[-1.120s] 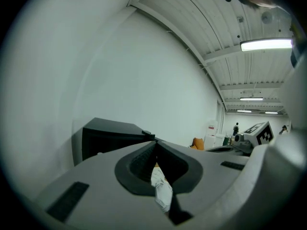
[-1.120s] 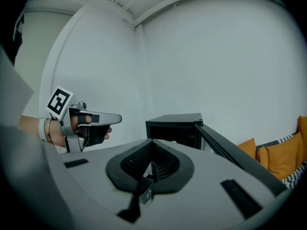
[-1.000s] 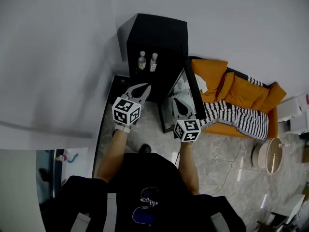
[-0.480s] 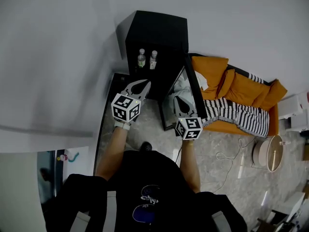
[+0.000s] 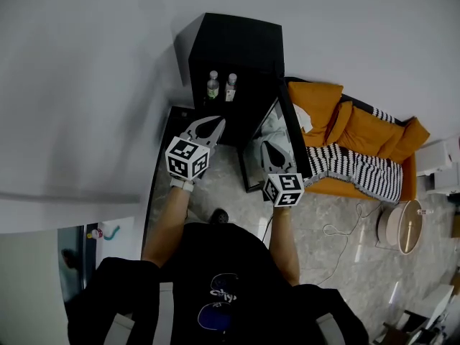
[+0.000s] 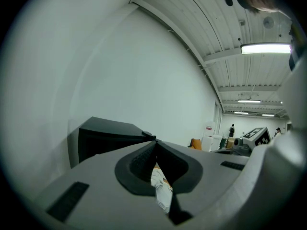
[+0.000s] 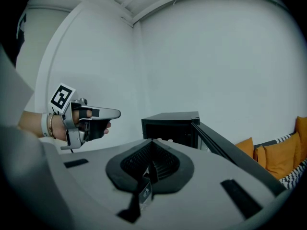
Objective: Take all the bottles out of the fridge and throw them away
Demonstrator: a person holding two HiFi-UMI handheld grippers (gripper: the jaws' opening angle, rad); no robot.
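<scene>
A black mini fridge (image 5: 237,45) stands against the wall with its door (image 5: 287,131) swung open to the right. Two clear bottles (image 5: 213,85) (image 5: 231,87) stand side by side inside it. My left gripper (image 5: 215,123) hovers in front of the fridge opening, short of the bottles, jaws shut with nothing in them. My right gripper (image 5: 264,148) is held lower, beside the open door, also shut and empty. The left gripper view shows its tips (image 6: 156,141) meeting below the fridge top (image 6: 110,133). In the right gripper view the left gripper (image 7: 115,113) and the fridge (image 7: 170,126) lie ahead.
An orange sofa (image 5: 359,131) with a striped blanket (image 5: 356,171) sits right of the fridge door. A round white container (image 5: 401,228) and a loose cable (image 5: 338,236) lie on the floor further right. A white wall (image 5: 86,85) runs along the left.
</scene>
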